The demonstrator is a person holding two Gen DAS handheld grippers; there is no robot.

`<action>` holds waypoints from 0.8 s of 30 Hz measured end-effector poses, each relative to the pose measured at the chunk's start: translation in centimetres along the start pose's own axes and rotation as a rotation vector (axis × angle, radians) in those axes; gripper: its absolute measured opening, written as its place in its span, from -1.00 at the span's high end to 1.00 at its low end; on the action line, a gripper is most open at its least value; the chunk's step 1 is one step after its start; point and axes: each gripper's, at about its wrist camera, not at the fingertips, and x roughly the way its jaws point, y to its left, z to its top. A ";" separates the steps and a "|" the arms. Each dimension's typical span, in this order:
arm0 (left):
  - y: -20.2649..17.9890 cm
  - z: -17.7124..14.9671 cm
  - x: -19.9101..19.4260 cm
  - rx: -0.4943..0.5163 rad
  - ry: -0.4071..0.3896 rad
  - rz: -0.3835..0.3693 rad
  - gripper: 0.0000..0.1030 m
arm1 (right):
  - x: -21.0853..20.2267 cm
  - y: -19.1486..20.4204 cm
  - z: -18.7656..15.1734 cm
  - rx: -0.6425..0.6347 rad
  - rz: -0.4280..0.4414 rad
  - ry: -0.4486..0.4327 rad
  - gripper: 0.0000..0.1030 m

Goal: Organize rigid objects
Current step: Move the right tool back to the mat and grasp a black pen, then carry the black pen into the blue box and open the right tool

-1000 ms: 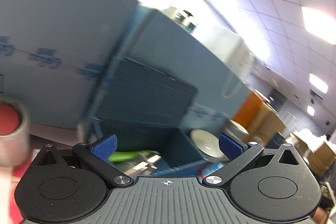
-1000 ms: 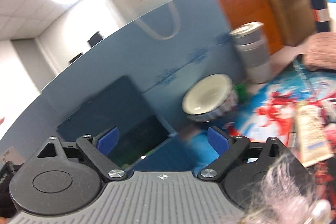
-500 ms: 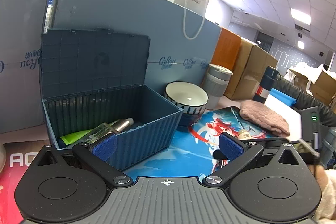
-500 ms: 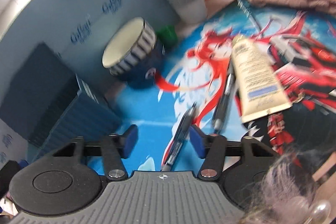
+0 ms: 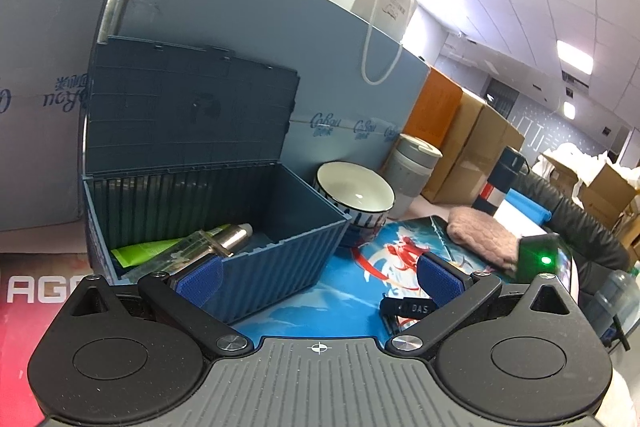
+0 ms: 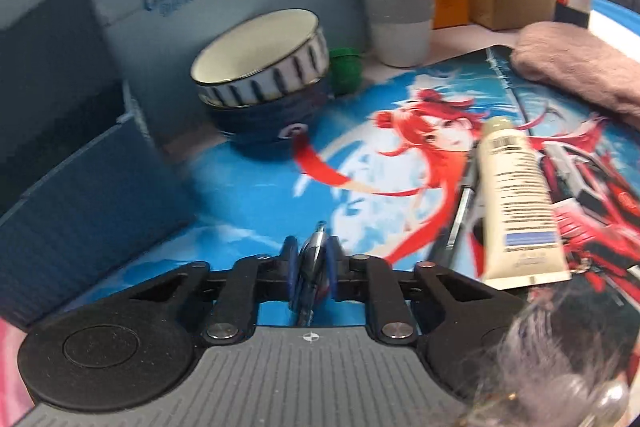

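At far left stands the open dark blue ribbed plastic storage box, lid up, with a green tube and a clear metal-capped bottle inside. The left gripper is spread wide and holds nothing, near the box's front. The right gripper is clamped on a dark ballpoint pen over the blue printed mat. Further right lie a second pen and a cream squeeze tube.

left tongs spread wide | open blue box ahead | bowl just right of box
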 end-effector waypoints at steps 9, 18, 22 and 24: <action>2.5 0.7 -1.2 -0.085 -0.042 0.010 -1.00 | -6.7 1.2 -0.6 0.009 0.195 -0.141 0.81; 5.1 1.5 -2.7 -0.175 -0.102 0.037 -1.00 | -12.3 4.2 2.3 0.032 0.321 -0.382 0.81; 6.4 1.7 -3.1 -0.217 -0.116 0.049 -1.00 | -13.1 6.4 4.0 0.022 0.379 -0.442 0.81; 6.9 1.7 -3.4 -0.235 -0.127 0.057 -1.00 | -12.6 7.9 4.9 0.012 0.391 -0.456 0.81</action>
